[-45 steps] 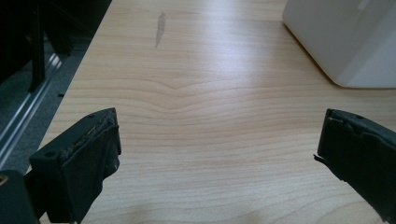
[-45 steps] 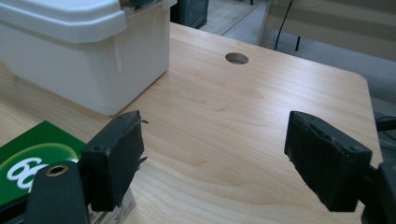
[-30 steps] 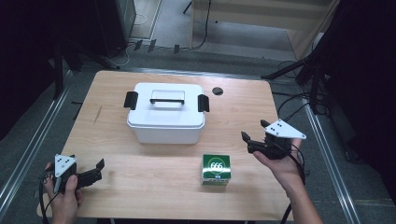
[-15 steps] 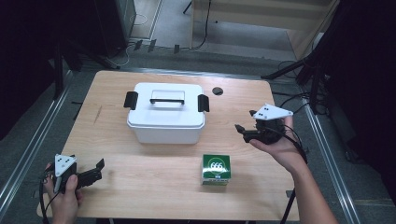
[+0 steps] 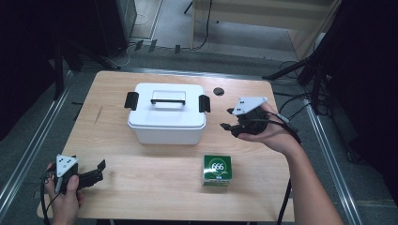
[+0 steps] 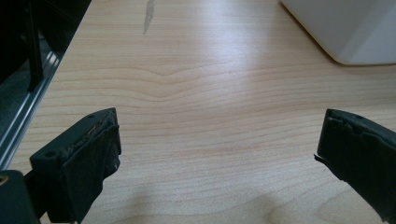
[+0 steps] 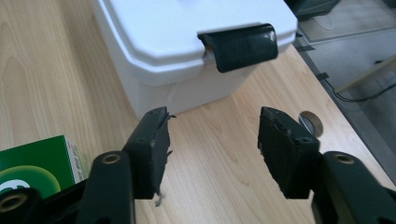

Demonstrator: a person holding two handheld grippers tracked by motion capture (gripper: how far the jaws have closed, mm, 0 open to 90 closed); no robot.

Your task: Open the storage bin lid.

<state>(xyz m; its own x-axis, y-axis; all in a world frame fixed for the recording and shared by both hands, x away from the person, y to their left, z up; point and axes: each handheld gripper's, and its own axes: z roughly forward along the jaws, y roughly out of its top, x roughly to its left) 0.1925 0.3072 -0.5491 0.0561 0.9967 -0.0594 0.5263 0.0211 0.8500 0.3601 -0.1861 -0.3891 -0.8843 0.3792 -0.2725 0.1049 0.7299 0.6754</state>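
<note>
High view – right gripper (image 5: 228,119) jaws apart, near box (image 5: 167,112) right edge

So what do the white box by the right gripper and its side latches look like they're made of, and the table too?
White box: probably moulded plastic, smooth and slightly glossy with rounded edges. Its latch: black plastic by the look of it, with a shiny highlight. Table: light wood or wood-look laminate, with visible grain and a soft sheen.
</note>
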